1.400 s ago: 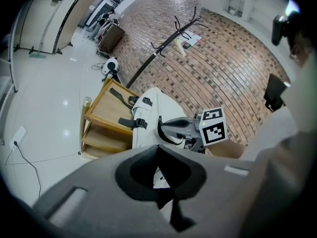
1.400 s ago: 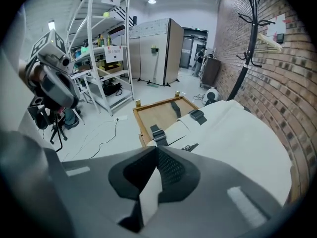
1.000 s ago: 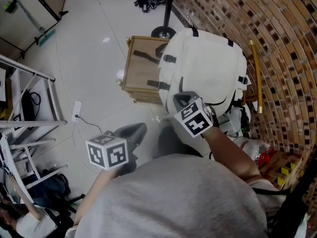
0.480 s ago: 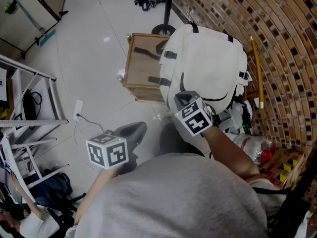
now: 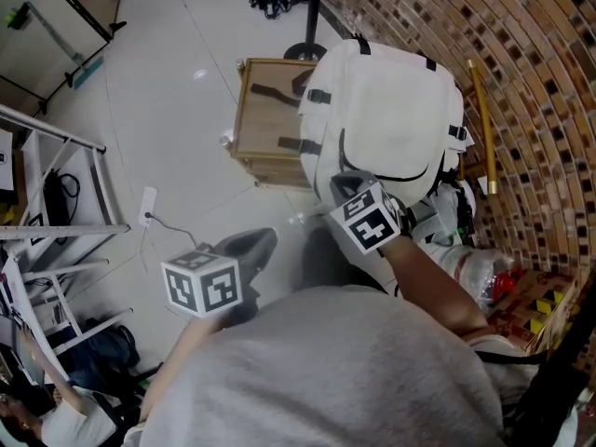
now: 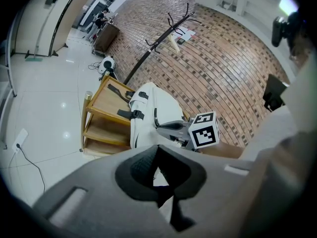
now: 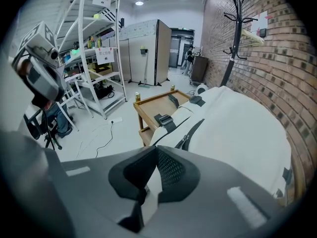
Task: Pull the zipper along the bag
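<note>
A white backpack [image 5: 391,110] lies over a low wooden table [image 5: 256,128] by the brick wall. A dark zipper [image 5: 343,152] runs up its near side and curves across. My right gripper [image 5: 340,186] hovers at the bag's near edge, jaws shut with nothing held. In the right gripper view the zipper's pull [image 7: 184,143] hangs just ahead of the right gripper [image 7: 156,150], apart from it, on the backpack [image 7: 237,128]. My left gripper [image 5: 256,243] is shut over the floor, left of the bag. The left gripper view shows the left gripper [image 6: 158,150], the backpack [image 6: 148,108] and the right gripper [image 6: 166,126].
A coat stand's base [image 5: 305,59] sits behind the table. A yellow stick [image 5: 482,128] leans on the brick wall [image 5: 540,82]. Bags and clutter [image 5: 475,268] lie at the right. Metal shelving [image 5: 56,203] and a floor cable [image 5: 154,217] are at the left.
The view has drifted a little, so the bag and table sit slightly higher in the head view. Both grippers keep their places and stay shut.
</note>
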A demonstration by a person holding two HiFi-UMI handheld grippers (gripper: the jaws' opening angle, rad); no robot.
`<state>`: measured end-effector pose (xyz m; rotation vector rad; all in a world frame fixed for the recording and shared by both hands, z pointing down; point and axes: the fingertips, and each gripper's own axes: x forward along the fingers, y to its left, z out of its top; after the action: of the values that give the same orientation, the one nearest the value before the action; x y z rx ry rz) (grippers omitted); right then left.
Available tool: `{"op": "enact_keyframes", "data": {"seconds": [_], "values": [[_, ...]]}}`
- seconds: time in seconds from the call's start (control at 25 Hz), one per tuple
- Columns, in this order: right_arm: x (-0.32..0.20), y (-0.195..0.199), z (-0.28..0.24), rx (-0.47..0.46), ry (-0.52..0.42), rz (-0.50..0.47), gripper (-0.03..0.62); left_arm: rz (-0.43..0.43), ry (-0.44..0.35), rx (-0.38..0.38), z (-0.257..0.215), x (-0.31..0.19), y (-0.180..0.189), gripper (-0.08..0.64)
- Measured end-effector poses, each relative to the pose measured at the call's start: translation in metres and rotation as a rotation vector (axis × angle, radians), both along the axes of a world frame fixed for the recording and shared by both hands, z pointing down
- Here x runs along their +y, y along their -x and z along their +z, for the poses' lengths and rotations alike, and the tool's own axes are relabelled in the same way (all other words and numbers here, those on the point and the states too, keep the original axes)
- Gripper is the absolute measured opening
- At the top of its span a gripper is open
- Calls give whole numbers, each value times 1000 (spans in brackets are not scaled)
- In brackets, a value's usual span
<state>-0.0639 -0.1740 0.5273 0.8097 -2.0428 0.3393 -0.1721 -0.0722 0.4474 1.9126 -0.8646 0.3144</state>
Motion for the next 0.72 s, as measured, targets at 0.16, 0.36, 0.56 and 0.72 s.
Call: {"op": "enact_keyframes", "data": {"seconds": [0.16, 0.36, 0.56, 0.72], "values": [[6, -4, 2, -3, -4, 18, 8, 10, 2, -2, 2, 7, -1, 0], [11, -8, 0, -3, -12, 34, 8, 28, -3, -8, 1, 12, -3, 0], [17, -15, 3, -1, -10, 58, 8, 46, -6, -8, 1, 15, -5, 0], [21, -23, 3, -1, -10, 82, 8, 64, -7, -10, 1, 16, -10, 0]]}}
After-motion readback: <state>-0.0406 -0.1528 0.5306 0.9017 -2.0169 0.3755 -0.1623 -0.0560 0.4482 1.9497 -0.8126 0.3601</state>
